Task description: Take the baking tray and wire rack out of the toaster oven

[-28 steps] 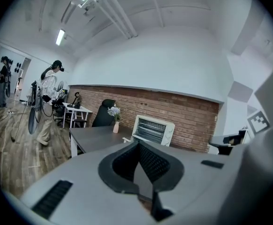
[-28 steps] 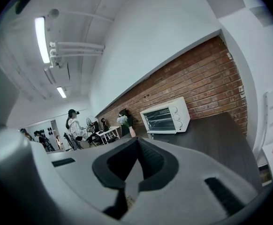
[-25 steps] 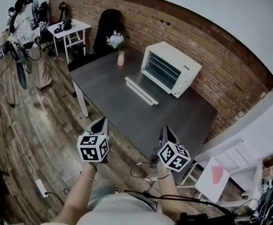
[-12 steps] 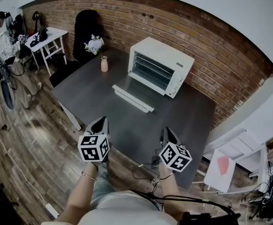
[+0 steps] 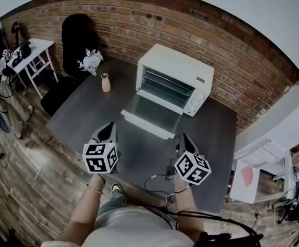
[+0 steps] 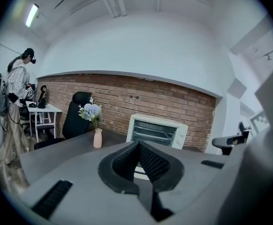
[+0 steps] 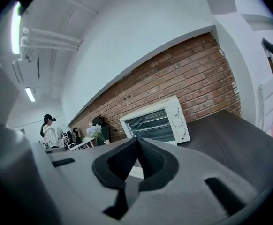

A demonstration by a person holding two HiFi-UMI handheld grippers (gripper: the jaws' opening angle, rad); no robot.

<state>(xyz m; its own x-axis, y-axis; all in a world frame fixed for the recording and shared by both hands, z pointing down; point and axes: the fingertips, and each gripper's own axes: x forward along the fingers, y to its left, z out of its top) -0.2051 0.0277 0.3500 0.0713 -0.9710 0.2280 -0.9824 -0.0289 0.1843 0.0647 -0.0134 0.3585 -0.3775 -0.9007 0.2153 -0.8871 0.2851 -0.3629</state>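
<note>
Hovering over the counter's (image 5: 82, 115) near edge: left tongs (image 5: 110, 128) and right tongs (image 5: 183, 138), both closed, both empty, well short of the oven (image 5: 183, 66). Oven sits at the back by the brick wall (image 5: 139, 19), door (image 5: 154, 112) dropped flat. Rack (image 5: 162, 84) inside; tray can't be made out.

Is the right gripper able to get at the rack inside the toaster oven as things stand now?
Probably yes: the door of the toaster oven lies open, and nothing stands on the table between. But the right gripper is far off, its fingers shut.
</note>
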